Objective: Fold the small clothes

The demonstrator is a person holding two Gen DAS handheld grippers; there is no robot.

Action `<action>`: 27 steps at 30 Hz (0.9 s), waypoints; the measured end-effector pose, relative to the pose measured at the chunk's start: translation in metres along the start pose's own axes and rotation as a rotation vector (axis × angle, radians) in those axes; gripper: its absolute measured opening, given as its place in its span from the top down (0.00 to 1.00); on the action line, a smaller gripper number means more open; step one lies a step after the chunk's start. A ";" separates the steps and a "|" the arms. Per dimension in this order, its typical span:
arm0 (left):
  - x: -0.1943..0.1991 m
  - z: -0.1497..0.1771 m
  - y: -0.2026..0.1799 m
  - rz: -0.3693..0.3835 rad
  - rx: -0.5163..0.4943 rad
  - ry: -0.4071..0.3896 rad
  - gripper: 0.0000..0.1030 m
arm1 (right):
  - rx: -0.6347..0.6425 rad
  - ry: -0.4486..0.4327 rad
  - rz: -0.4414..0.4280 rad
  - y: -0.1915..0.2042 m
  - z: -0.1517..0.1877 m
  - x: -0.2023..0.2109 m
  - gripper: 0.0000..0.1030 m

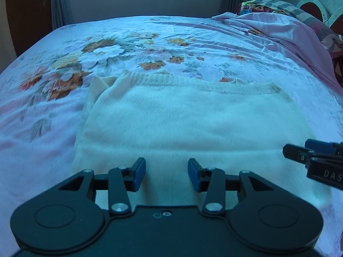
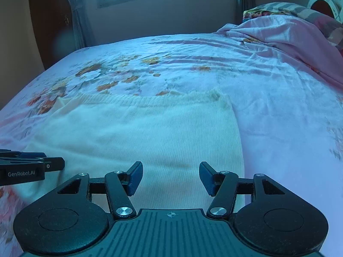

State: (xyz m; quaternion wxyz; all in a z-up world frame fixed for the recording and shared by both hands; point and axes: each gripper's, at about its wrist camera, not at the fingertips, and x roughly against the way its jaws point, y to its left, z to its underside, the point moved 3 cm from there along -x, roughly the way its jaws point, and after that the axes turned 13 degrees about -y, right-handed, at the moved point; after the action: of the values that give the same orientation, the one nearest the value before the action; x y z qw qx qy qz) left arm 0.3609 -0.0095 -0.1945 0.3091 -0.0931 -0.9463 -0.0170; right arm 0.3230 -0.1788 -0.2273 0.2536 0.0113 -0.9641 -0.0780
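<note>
Floral pink bedsheet covers the bed under both claws. Left gripper hangs with jaws spread and empty; just ahead of and below its tips lies the cream knitted sweater. Right gripper, likewise spread and holding nothing, hovers over the garment's right edge. Judging by the tidy rectangle with ribbed hem farthest away, one fold looks done; further folds seem left.

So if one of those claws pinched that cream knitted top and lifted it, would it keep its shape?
Probably not. The cream knitted top lies limp on the floral bedsheet, so it would likely droop from the pinch. Its fuzzy ribbed knit should grip rather than slip. Pushed, it would probably bunch up, not slide whole.
</note>
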 end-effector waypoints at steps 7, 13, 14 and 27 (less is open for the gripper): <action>-0.065 -0.032 0.027 -0.033 0.038 -0.010 0.53 | 0.049 -0.024 0.066 -0.027 -0.028 -0.072 0.44; -0.102 -0.051 0.044 -0.089 0.049 -0.028 0.52 | 0.128 -0.021 0.106 -0.046 -0.026 -0.122 0.44; -0.106 -0.052 0.045 -0.094 0.041 -0.032 0.52 | 0.135 -0.022 0.106 -0.046 -0.027 -0.125 0.44; -0.106 -0.041 0.037 -0.128 -0.031 -0.070 0.52 | 0.164 -0.015 0.128 -0.045 -0.021 -0.144 0.39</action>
State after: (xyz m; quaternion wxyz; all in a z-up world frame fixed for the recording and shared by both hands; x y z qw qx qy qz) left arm 0.4755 0.0057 -0.2244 0.2726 -0.0376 -0.9602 -0.0483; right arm 0.4577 -0.2178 -0.2866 0.2493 -0.0304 -0.9678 0.0175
